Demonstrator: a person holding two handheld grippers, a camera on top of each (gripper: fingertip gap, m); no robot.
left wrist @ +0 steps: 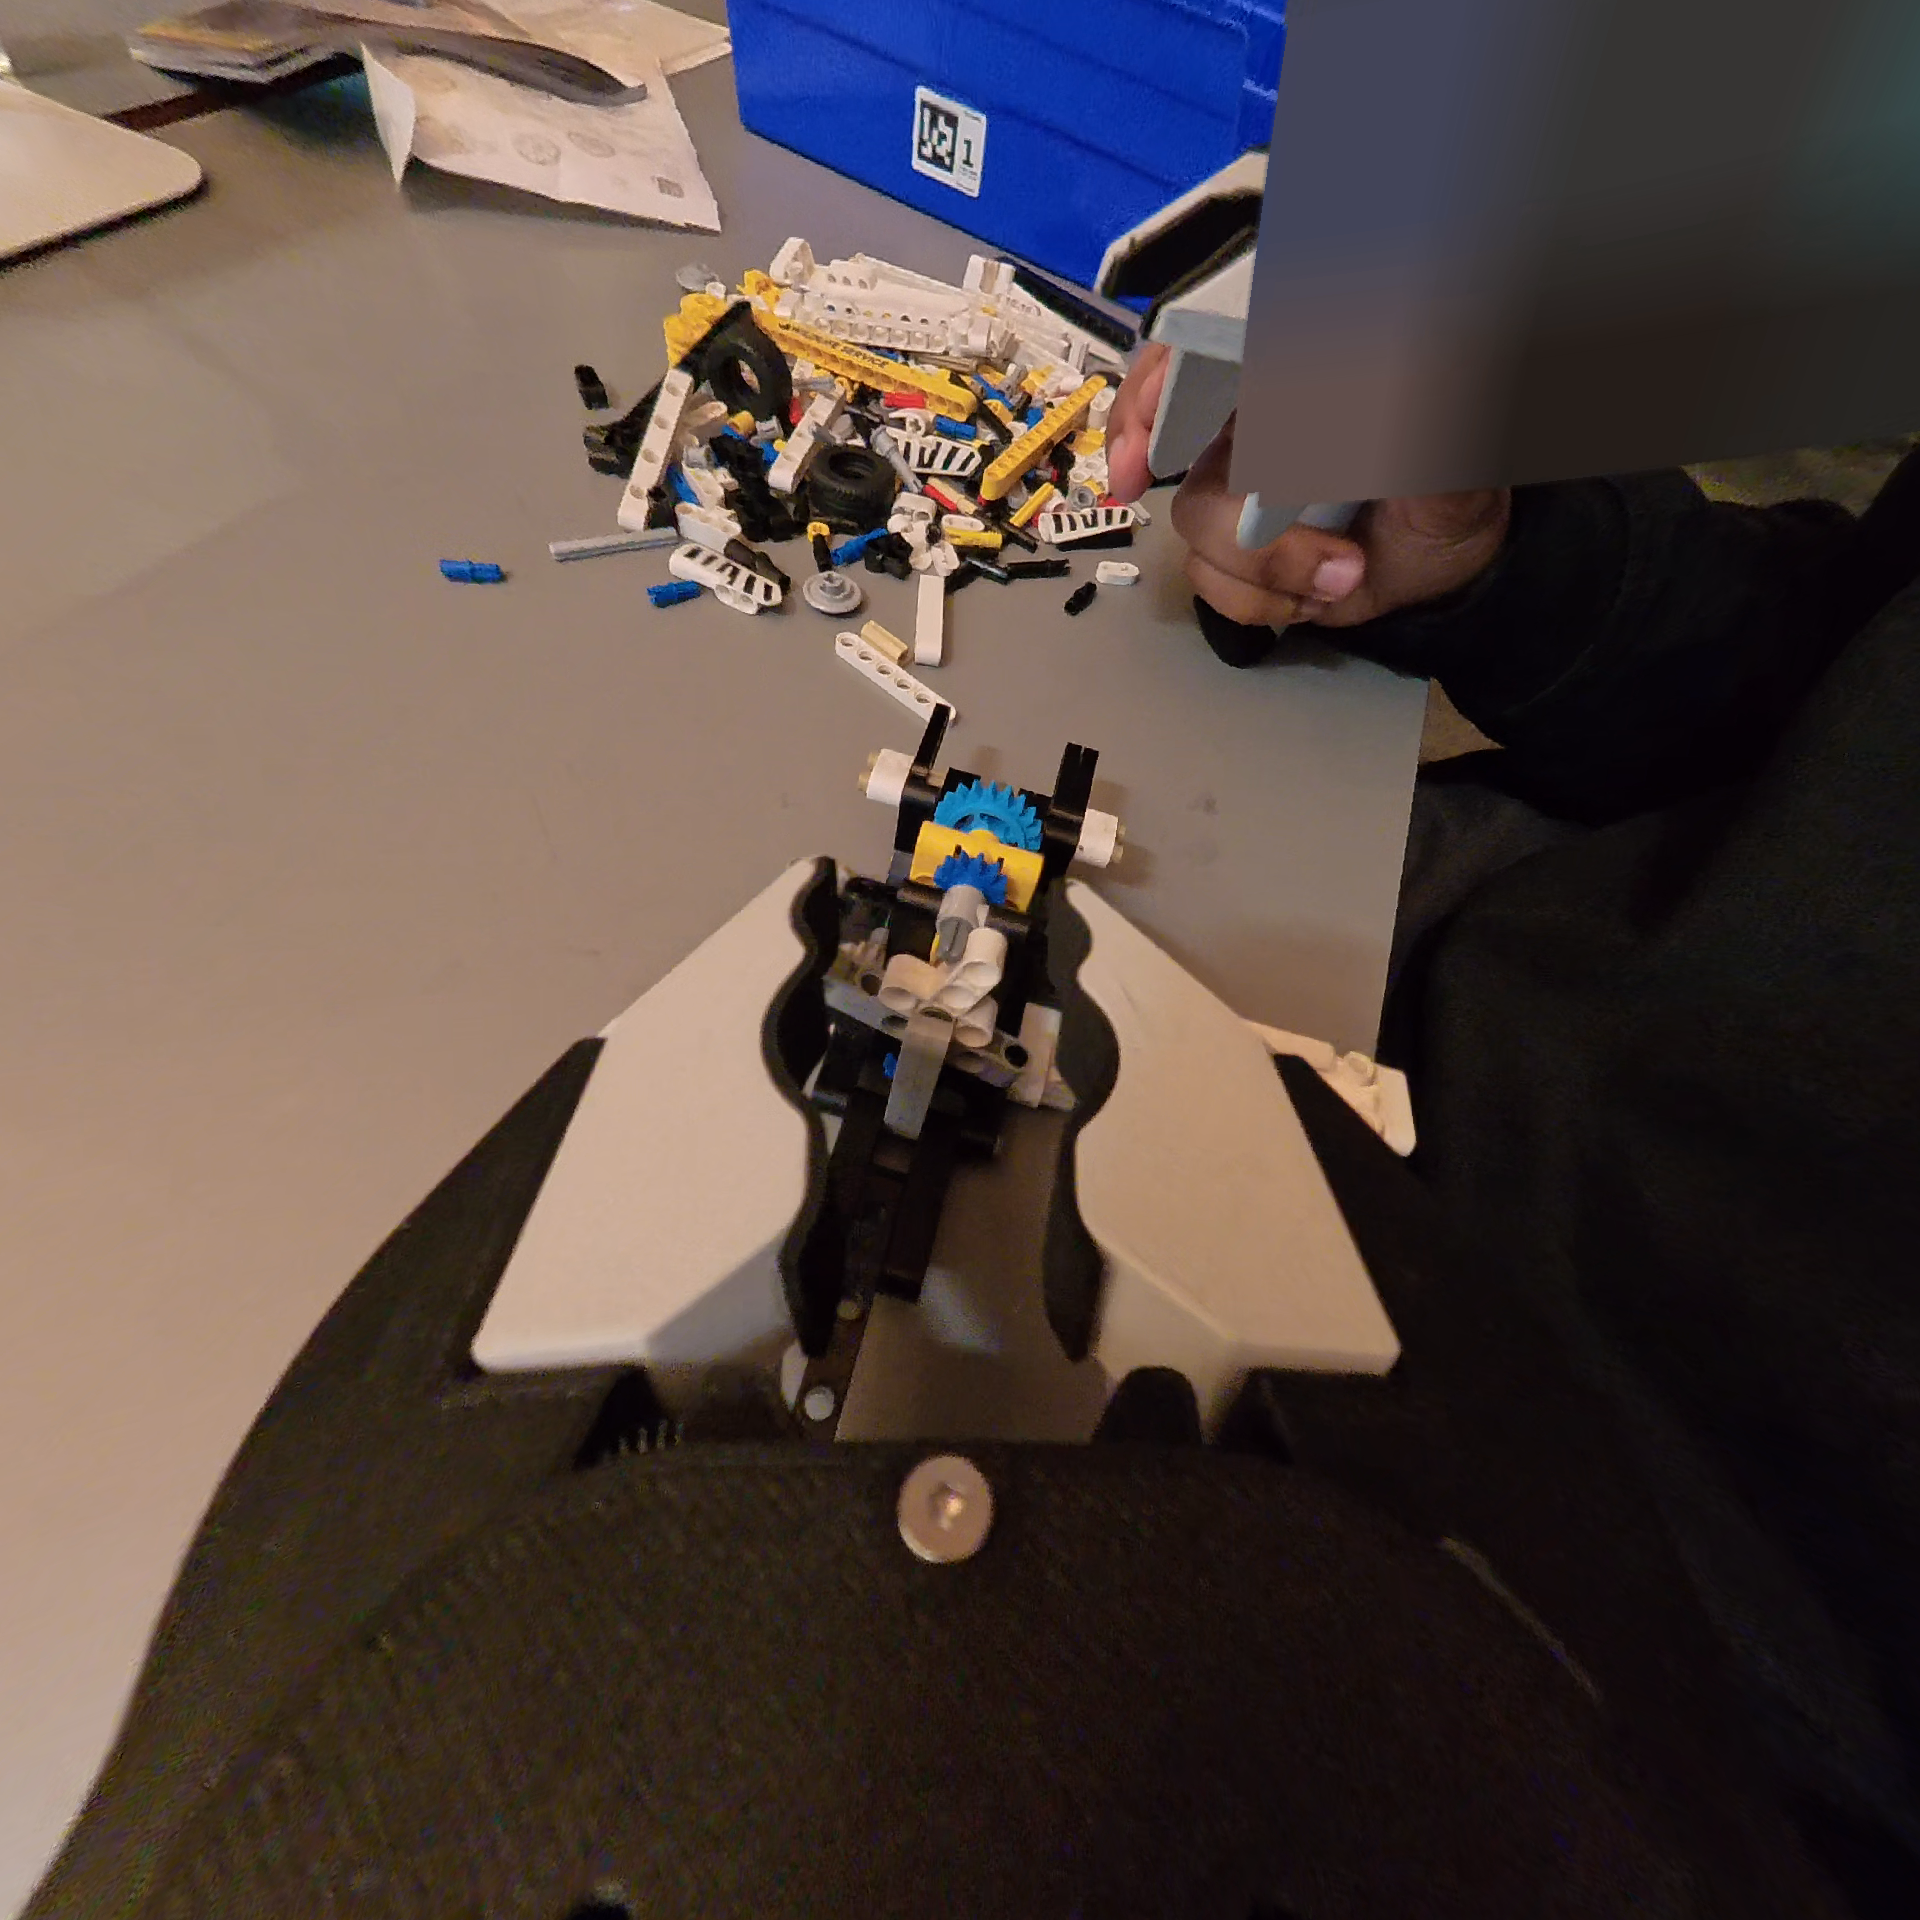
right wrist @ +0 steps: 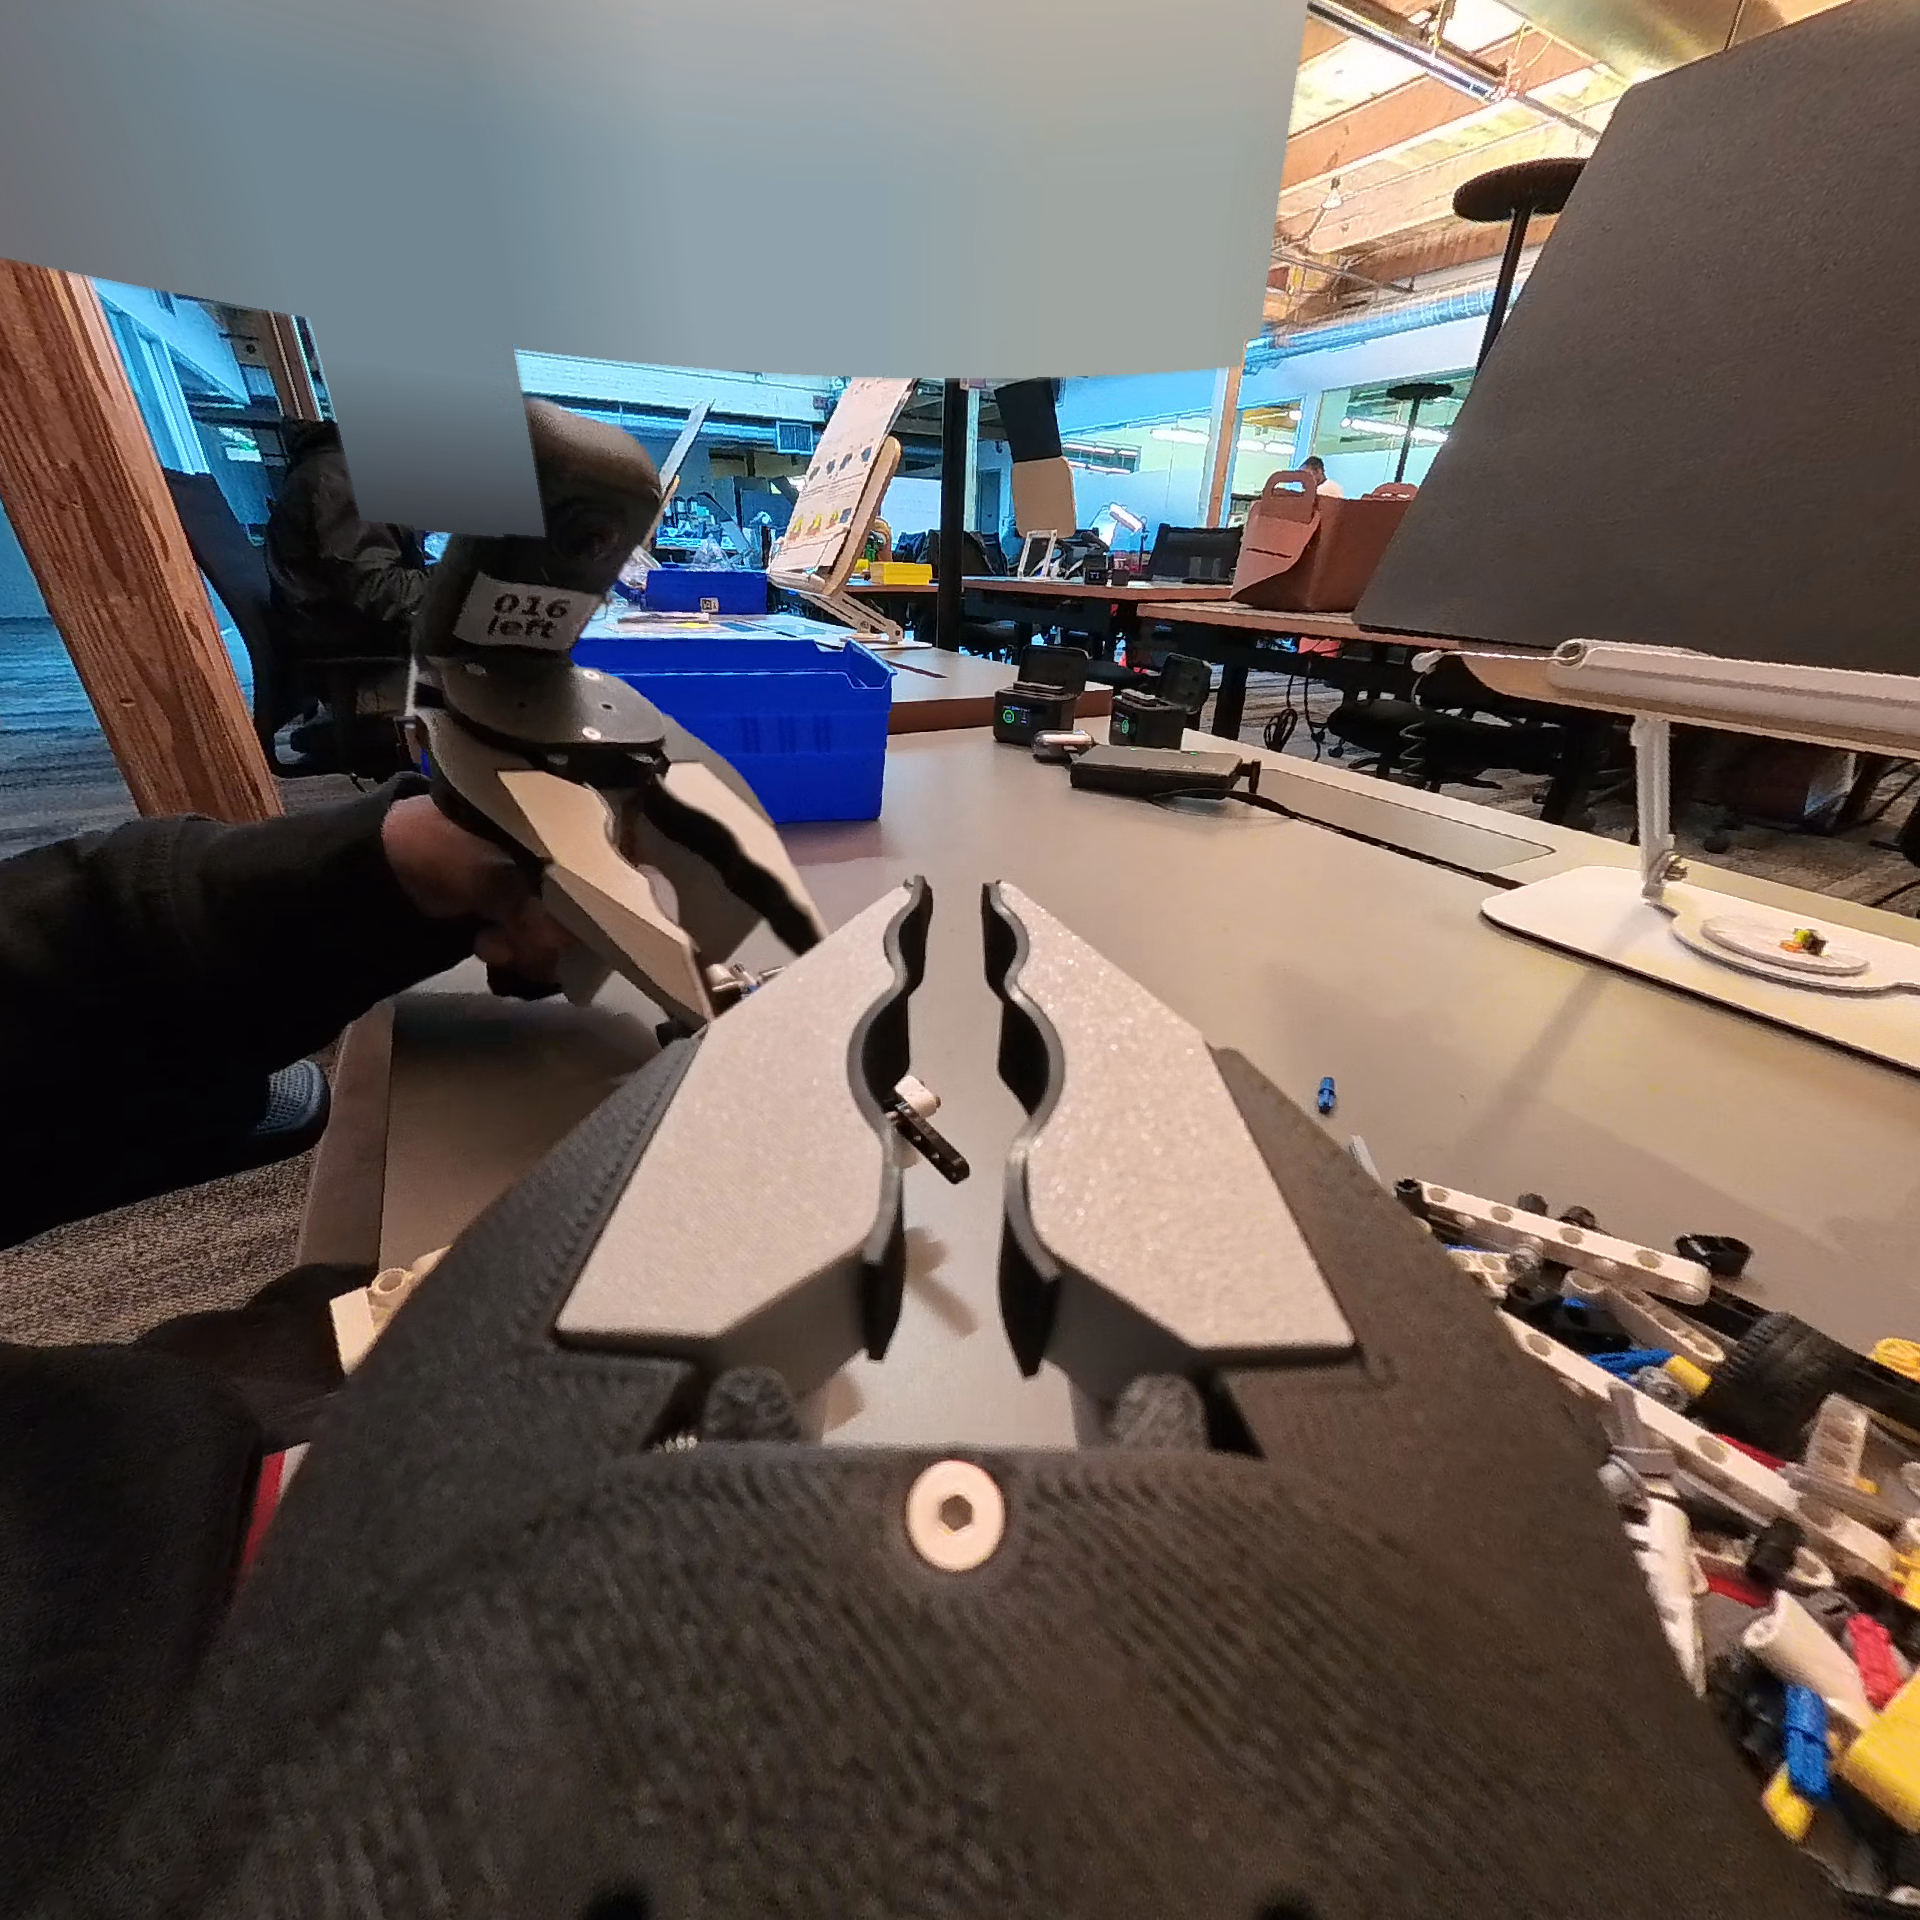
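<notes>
Gear assembly sits on the worktop between your left gripper's parted fingers, released; your right gripper hovers nearly closed, empty, beside the brick pile.

We see the left wrist view dim and warm-toned, its lower half sinking into near-black where the claw's dark body fills the picture; the grey counter takes soft, even light with faint shadows. The right wrist view is brighter, lit by ceiling lamps and daylight from far windows, with a pale sheen on the counter. Both views bend strongly at the edges, and the left claw looks slightly blurred.
</notes>
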